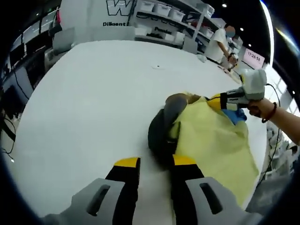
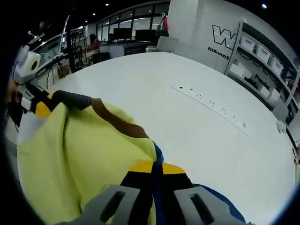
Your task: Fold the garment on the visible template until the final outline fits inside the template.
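Note:
A yellow garment (image 1: 211,140) with a dark grey part (image 1: 161,129), a brown patch and a blue inner side lies bunched on the white table (image 1: 103,103). My left gripper (image 1: 155,162) is open just short of the grey part, with bare table between its jaws. From the right, a hand holds my right gripper (image 1: 218,101) at the garment's far blue edge. In the right gripper view, my right gripper (image 2: 157,168) is shut on the blue edge of the yellow garment (image 2: 79,154). The left gripper (image 2: 41,108) sits by the grey sleeve (image 2: 72,99).
The round white table (image 2: 187,122) carries a row of small dark marks (image 2: 211,101). Shelves with white bins (image 1: 164,11) stand behind it, and a person (image 1: 219,42) stands at the far right edge. Desks and monitors (image 2: 117,35) are in the background.

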Demonstrator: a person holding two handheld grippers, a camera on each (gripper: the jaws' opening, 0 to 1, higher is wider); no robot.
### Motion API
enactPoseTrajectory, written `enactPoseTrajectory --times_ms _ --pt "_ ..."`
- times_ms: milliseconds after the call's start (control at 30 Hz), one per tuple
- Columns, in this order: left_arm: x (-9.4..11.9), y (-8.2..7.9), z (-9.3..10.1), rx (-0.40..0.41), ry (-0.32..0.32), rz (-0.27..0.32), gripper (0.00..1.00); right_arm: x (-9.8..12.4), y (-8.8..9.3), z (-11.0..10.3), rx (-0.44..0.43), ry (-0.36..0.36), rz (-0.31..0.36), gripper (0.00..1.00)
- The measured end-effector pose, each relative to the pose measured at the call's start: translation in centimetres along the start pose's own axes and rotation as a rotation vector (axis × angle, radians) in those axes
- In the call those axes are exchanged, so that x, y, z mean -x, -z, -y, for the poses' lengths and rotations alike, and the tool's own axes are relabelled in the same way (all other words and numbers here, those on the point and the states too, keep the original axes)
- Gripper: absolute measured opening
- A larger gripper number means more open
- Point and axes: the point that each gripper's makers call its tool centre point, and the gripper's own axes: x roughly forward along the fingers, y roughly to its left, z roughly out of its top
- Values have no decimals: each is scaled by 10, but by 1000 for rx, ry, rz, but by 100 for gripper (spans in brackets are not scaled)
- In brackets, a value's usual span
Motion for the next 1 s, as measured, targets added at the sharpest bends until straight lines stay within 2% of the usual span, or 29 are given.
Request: enactPoseTrajectory --times_ms 33,67,133,267,300,367,567,667,767,1000 --pt "-8 15 6 47 17 -16 21 -1 0 0 -1 1 -1 0" --pt "-12 19 7 66 17 -19 19 -1 1 0 -5 1 -2 0" --pt "-15 20 10 76 28 -15 15 -1 1 0 -3 0 -2 0" --pt "-21 22 20 110 61 -12 0 -1 2 0 -9 -3 0 0" --pt "-22 23 22 110 66 -10 0 -1 2 0 -8 -3 -1 0" --pt "-22 26 23 79 64 -16 0 -1 2 0 -6 -1 -3 0" --pt "-11 22 16 25 43 -3 0 -2 3 0 -3 2 -10 0" --pt "-5 15 14 -27 22 18 0 -3 3 0 -1 2 -11 0" --pt "0 6 5 -119 -39 28 0 -2 3 0 -13 -1 -10 0" --pt "8 -10 -5 -158 -87 58 0 -3 3 1 -12 -7 -9 0"
